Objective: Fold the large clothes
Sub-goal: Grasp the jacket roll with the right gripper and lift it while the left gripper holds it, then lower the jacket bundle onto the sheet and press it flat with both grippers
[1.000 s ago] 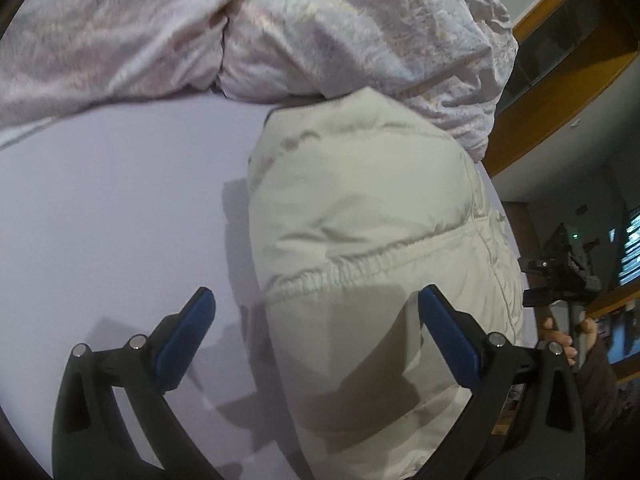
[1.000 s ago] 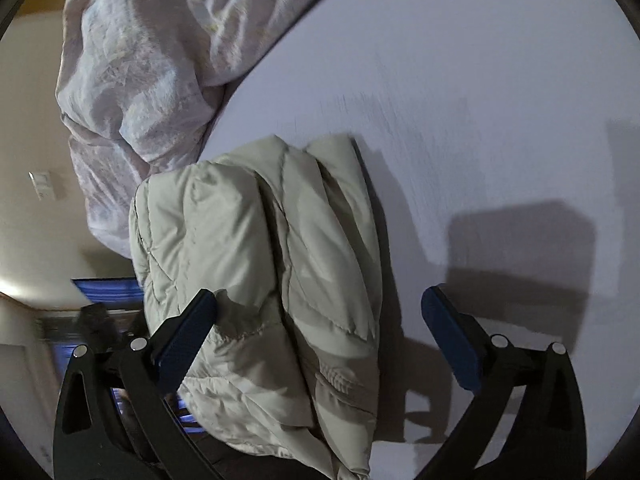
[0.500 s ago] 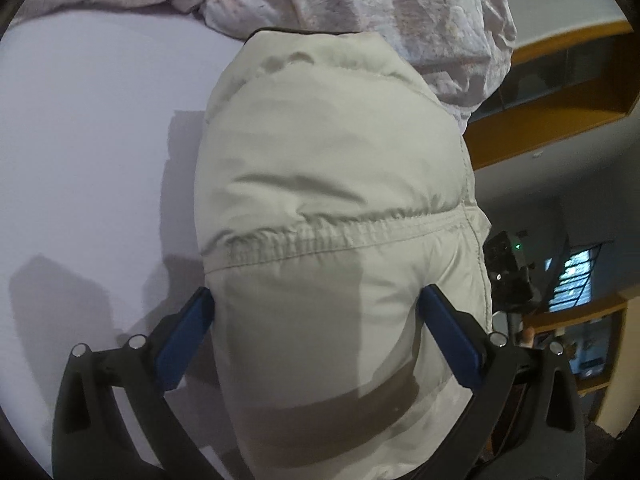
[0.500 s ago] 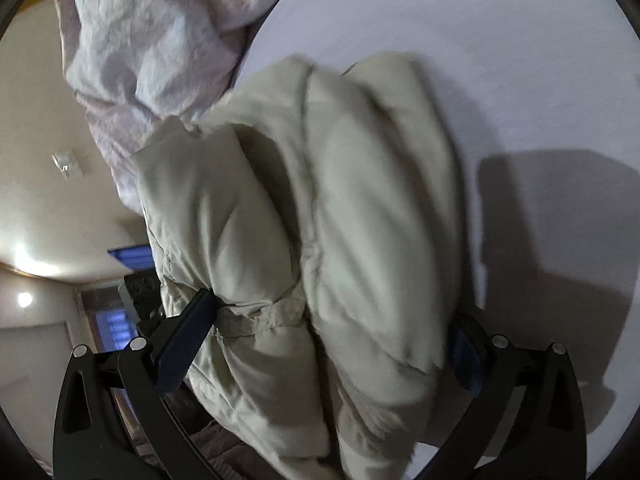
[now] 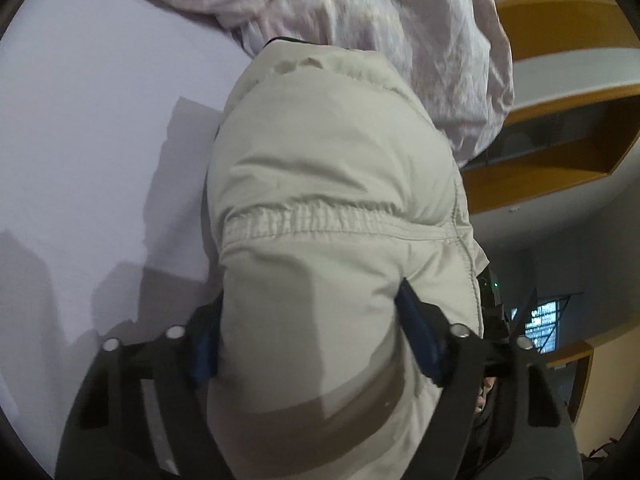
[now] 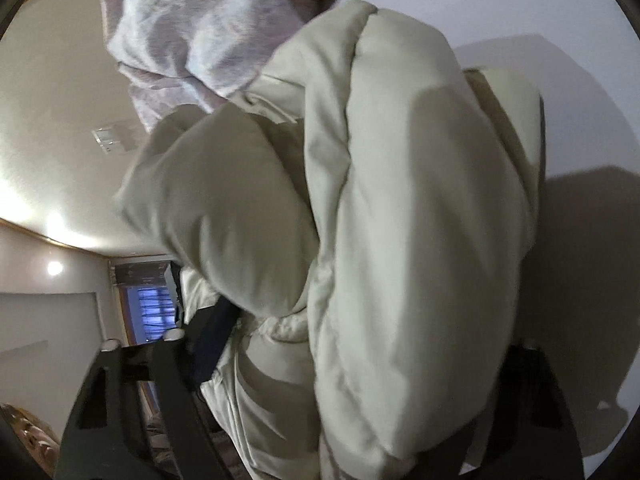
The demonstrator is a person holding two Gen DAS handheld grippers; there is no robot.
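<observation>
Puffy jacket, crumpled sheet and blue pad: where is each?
Puffy jacket [image 5: 328, 168]: left wrist view, quilted panel above the gathered seam.
Crumpled sheet [image 6: 192, 40]: right wrist view, wrinkled middle.
Blue pad [image 5: 420, 332]: left wrist view, right-hand finger's face.

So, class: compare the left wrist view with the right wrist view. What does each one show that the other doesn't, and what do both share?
Only the left wrist view: the jacket's gathered seam, wooden shelving, and the left gripper, whose jaws have just been closing onto the jacket.

Only the right wrist view: a ceiling light, a window, and the right gripper, likewise just closing on the bundled jacket.

Both: the cream puffer jacket, the pale crumpled bedding and the white surface.
</observation>
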